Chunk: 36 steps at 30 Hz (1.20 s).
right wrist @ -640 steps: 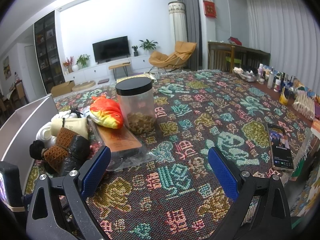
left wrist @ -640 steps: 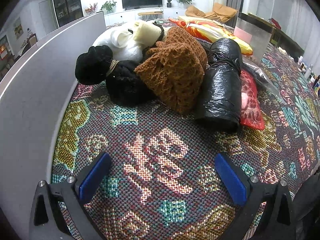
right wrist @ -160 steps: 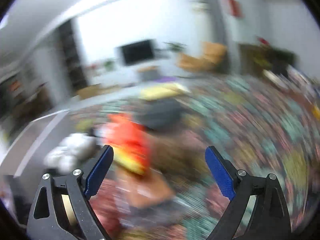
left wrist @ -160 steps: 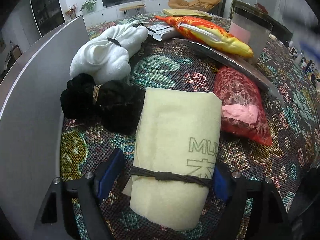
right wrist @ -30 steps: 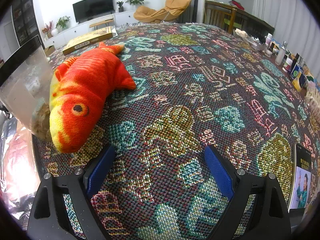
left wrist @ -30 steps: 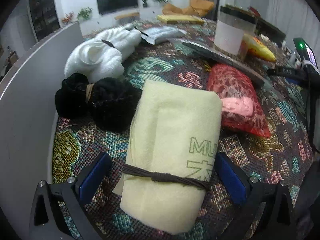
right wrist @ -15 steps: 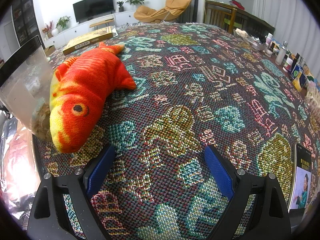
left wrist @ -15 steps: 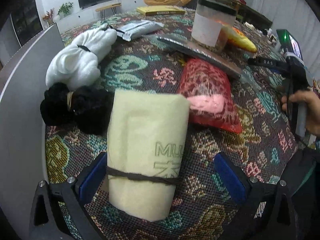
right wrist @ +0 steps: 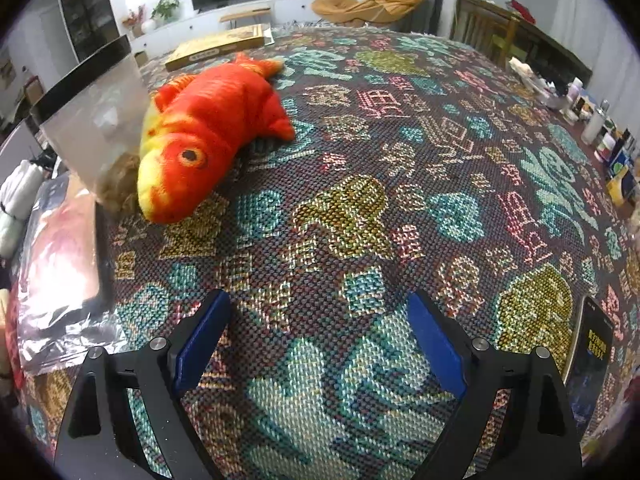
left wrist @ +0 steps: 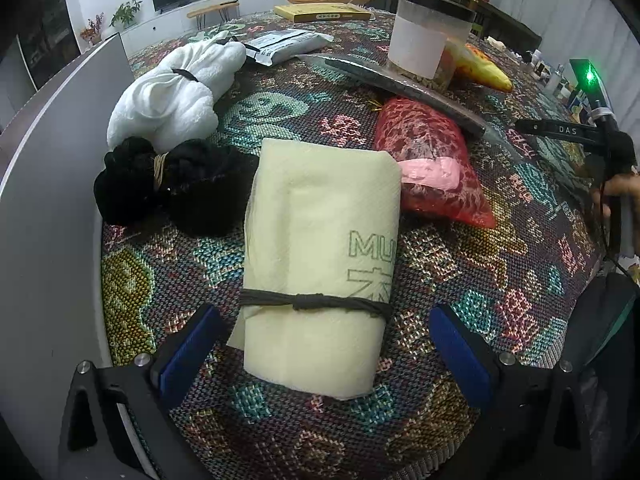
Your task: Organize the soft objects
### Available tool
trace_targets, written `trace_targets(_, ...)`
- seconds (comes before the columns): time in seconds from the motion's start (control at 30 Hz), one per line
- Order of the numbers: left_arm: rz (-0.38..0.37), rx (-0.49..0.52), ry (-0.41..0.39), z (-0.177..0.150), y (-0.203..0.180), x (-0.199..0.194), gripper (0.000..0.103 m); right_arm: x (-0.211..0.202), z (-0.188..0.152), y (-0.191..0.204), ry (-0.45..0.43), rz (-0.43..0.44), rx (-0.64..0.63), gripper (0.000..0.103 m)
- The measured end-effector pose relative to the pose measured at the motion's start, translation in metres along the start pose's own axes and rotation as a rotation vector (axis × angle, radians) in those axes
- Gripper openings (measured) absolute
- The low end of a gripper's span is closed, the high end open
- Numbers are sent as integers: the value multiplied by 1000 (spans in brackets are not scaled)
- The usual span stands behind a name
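A pale yellow rolled towel tied with a dark cord lies on the patterned table. My left gripper is open, its blue pads either side of the roll's near end without touching. A black bundle and a white tied bundle lie to its far left, a red mesh bag to its right. My right gripper is open and empty over the cloth; an orange plush fish lies ahead to its left.
A grey wall panel borders the table's left side. A clear jar with a black lid, a foil packet and a yellow box stand further back. A phone and several bottles sit near the right edge.
My left gripper has let go of the yellow roll, opened and drawn back slightly. My right gripper has released the plush fish beside the jar and has shifted slightly in the last half second.
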<state>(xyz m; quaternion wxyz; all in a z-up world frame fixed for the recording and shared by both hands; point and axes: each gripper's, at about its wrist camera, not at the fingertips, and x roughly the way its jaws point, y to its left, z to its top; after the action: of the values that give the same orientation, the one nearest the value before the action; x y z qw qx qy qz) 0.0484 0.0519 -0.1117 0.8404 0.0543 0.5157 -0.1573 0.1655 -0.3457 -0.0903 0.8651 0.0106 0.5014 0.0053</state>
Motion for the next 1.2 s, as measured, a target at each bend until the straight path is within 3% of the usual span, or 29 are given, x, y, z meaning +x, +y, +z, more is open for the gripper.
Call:
trace_targets(0.5,-12,3,-57,2,8,-30,103,-19,0,14,0,52,-34,92)
trace_targets(0.67,-66,-42,-87,7,18,-41,103,-35,5,7,-39,74,-15,92)
trace_targets(0.87,-48,10,-90,23,4,-29,103,-47,43,1,-86,165,36,92)
trace_targets(0.97,29,64,-9,23,-8,-7,103,-41,71,5,-91,196,60,92)
trace_targets(1.07,60,70,20,17,-13,4,103,-21,96,24,-52,224,18,92)
trace_targets(1.2,41,35,45,13,-13,16,102,23,117,39,-7,217,30,89)
